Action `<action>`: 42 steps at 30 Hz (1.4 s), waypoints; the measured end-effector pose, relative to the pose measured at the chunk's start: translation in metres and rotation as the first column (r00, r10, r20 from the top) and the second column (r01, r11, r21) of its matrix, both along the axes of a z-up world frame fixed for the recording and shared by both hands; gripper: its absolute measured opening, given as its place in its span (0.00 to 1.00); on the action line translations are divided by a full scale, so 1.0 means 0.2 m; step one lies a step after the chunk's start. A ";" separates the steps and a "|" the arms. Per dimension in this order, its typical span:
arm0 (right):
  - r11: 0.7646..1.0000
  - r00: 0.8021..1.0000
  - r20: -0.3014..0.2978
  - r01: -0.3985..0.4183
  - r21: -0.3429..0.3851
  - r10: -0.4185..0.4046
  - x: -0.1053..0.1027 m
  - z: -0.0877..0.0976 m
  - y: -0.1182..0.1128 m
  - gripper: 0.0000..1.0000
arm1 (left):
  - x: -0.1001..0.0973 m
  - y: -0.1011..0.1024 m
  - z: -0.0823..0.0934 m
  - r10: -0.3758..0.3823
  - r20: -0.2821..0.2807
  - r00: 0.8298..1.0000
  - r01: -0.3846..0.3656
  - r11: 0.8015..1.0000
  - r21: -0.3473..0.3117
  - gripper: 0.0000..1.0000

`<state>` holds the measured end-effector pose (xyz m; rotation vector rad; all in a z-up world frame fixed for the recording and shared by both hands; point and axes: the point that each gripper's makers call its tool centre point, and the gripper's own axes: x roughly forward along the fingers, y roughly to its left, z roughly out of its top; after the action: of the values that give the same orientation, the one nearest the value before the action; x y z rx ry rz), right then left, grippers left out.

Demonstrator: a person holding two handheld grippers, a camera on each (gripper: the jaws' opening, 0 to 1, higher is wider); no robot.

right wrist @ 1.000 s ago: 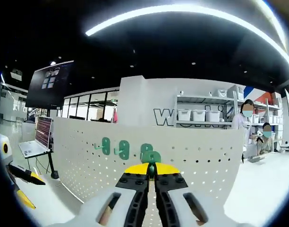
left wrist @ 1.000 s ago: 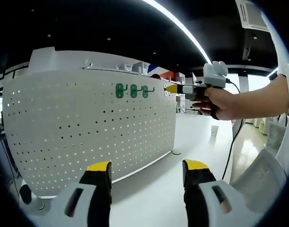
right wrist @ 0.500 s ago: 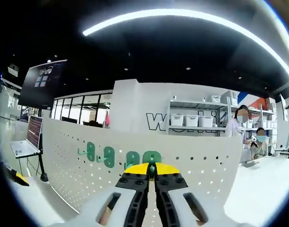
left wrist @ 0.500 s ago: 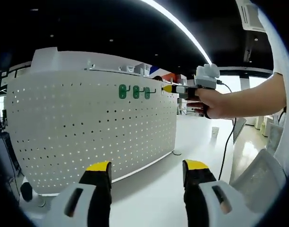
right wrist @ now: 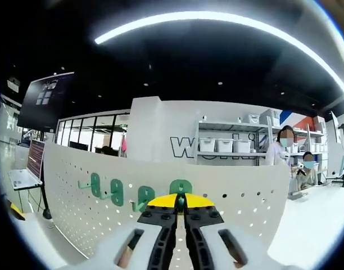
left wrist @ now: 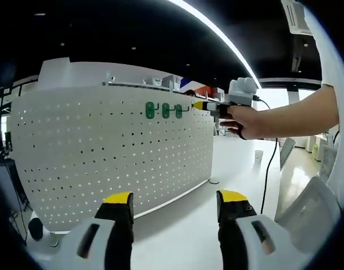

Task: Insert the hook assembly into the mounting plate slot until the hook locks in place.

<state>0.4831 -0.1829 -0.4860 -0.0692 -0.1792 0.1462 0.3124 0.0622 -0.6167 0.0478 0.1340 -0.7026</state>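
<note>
White pegboard (left wrist: 110,152) stands upright on the white table (left wrist: 228,169), open tabletop in front of it. Three green hooks (left wrist: 165,110) hang in a row near its top edge. Right gripper (left wrist: 201,105), held by a hand (left wrist: 242,121), sits just beside that row, jaws clamped on a fourth green hook (right wrist: 181,187), long axis pointing at the board. Left gripper (left wrist: 175,211) hangs low, jaws spread, holding nothing.
</note>
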 end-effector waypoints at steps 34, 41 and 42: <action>1.000 0.999 -0.030 0.029 0.010 -0.029 0.09 -0.08 0.00 0.02 | -0.01 0.09 -0.04 0.038 -0.032 0.999 -0.037 0.999 0.036 0.59; 1.000 1.000 -0.021 -0.001 -0.002 0.001 0.05 -0.08 0.02 0.14 | -0.01 0.09 -0.04 0.051 -0.027 0.998 -0.050 0.998 0.031 0.59; 1.000 1.000 -0.022 -0.005 0.000 0.005 0.05 -0.08 0.02 0.16 | -0.01 0.09 -0.04 0.051 -0.027 0.998 -0.050 0.998 0.030 0.59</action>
<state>0.4935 -0.1790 -0.5026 -0.0671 -0.1571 0.1517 0.3111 0.0806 -0.6247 0.0625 0.1715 -0.6509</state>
